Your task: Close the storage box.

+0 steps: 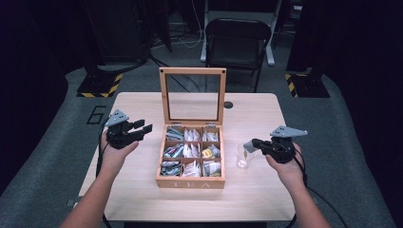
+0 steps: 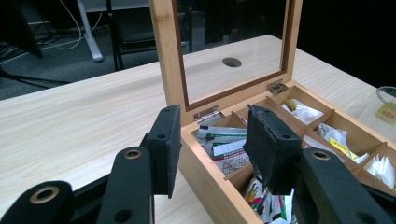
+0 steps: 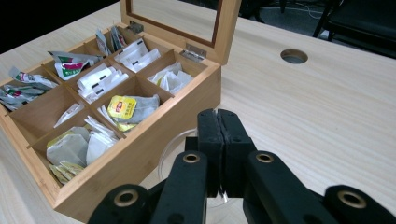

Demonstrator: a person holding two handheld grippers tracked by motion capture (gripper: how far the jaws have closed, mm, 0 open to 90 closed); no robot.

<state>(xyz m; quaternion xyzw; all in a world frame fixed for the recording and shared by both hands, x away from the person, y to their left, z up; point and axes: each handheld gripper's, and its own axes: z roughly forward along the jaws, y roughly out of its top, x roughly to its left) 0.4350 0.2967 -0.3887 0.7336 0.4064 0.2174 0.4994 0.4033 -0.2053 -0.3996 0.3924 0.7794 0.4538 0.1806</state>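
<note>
Wooden tea box, glass lid upright, nine compartments of tea bags, mid-table; left gripper beside its left wall, jaws apart; right gripper over glass cup, jaws together.

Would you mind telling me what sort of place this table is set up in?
Probably a lab or recording studio rather than a home: black curtains ring the table, hazard-striped stand bases sit on grey carpet, and cables trail by a folding chair.
</note>
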